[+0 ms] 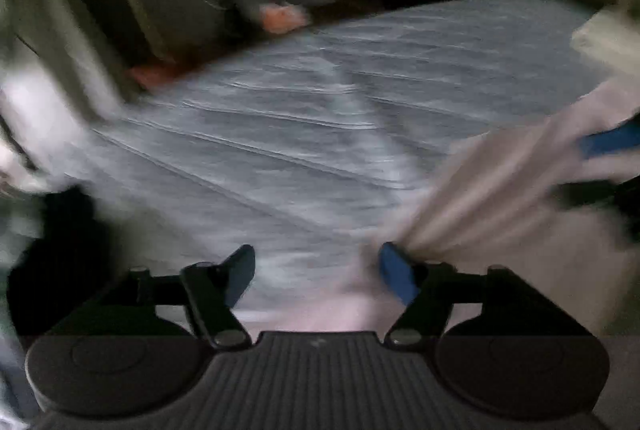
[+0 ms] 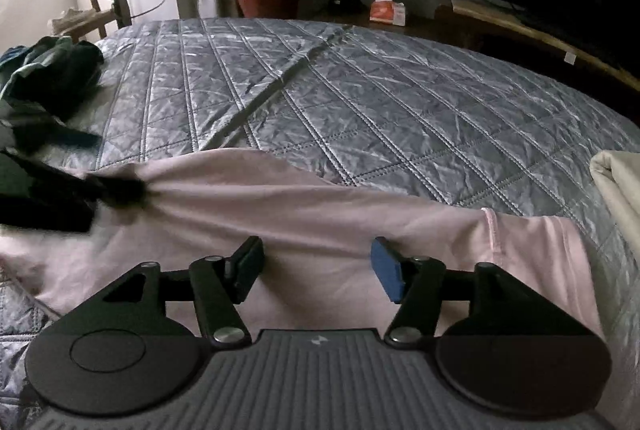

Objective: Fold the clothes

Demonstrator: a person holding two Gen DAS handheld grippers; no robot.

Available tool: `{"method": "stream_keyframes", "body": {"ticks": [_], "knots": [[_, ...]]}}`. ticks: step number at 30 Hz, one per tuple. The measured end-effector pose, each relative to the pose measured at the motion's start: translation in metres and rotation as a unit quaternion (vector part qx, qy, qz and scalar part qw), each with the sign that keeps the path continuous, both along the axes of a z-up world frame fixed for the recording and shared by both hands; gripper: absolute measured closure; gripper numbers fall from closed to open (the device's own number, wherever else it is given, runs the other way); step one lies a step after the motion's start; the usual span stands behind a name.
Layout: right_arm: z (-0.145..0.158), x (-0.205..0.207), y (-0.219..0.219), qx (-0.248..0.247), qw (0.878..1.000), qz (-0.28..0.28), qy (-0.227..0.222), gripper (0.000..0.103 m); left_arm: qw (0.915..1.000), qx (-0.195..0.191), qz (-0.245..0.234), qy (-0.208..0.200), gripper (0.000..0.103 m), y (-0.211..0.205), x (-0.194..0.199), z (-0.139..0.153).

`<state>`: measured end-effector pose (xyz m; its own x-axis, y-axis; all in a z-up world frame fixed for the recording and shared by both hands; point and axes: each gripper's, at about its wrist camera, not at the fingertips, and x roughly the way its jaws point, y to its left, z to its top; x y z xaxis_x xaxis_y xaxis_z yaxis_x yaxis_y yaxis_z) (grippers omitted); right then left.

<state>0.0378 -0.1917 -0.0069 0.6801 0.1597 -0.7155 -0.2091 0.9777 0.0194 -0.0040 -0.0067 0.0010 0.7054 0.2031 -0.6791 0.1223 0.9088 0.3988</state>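
Pink garment [image 2: 320, 214] on quilt [image 2: 400, 102]; right hand-held gripper [image 2: 318, 268] wide, empty; left hand-held gripper [image 1: 318, 272] unclamped.

- Quilted bed [image 2: 380, 102] lies bare across its middle and far side.
- Dark clothes pile [image 2: 52, 78] blocks the left edge; beige fabric [image 2: 620, 190] the right.

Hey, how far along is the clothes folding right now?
Early. Possibly done: a cream piece lies at the right of the quilt. In hand: the pink garment, unfolded on the quilt, bunches at the open left gripper; the right gripper hangs open over it. Left: folding it, then the dark pile.
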Motion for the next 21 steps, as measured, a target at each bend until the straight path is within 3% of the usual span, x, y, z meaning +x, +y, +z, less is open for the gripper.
{"method": "stream_keyframes", "body": {"ticks": [1, 3, 5, 9, 13, 15, 16, 19, 20, 21], "knots": [[0.000, 0.000, 0.001, 0.000, 1.000, 0.001, 0.000, 0.034, 0.9994, 0.018, 0.029, 0.000, 0.072, 0.012, 0.006, -0.003], [-0.001, -0.001, 0.000, 0.001, 1.000, 0.004, -0.001, 0.032, 0.9953, 0.041, 0.088, 0.000, 0.070, 0.039, 0.016, -0.005], [-0.002, 0.000, 0.001, 0.000, 1.000, 0.007, -0.002, 0.029, 0.9937, 0.014, 0.110, -0.018, 0.071, 0.055, 0.012, 0.011], [-0.003, 0.000, 0.002, -0.001, 1.000, 0.013, -0.004, 0.024, 0.9986, 0.003, 0.022, -0.047, 0.065, 0.021, -0.017, 0.034], [-0.004, 0.000, 0.003, 0.000, 1.000, 0.012, -0.005, 0.023, 0.9963, 0.014, -0.072, -0.044, 0.061, -0.026, -0.035, 0.017], [-0.004, 0.000, 0.003, 0.000, 1.000, 0.014, -0.007, 0.023, 0.9936, 0.040, -0.104, -0.020, 0.061, -0.035, -0.045, 0.003], [-0.004, 0.000, 0.003, 0.000, 1.000, 0.015, -0.007, 0.023, 0.9930, 0.055, -0.105, -0.008, 0.061, -0.037, -0.046, -0.005], [-0.004, -0.001, 0.002, 0.000, 1.000, 0.016, -0.008, 0.023, 0.9948, 0.067, -0.074, -0.018, 0.040, -0.014, -0.039, -0.007], [-0.005, -0.001, 0.002, 0.001, 1.000, 0.016, -0.008, 0.023, 0.9952, 0.084, -0.049, -0.010, 0.054, -0.001, -0.031, -0.009], [-0.005, -0.001, 0.001, 0.001, 1.000, 0.017, -0.009, 0.023, 0.9946, 0.101, -0.025, -0.002, 0.060, 0.011, -0.023, -0.011]]}}
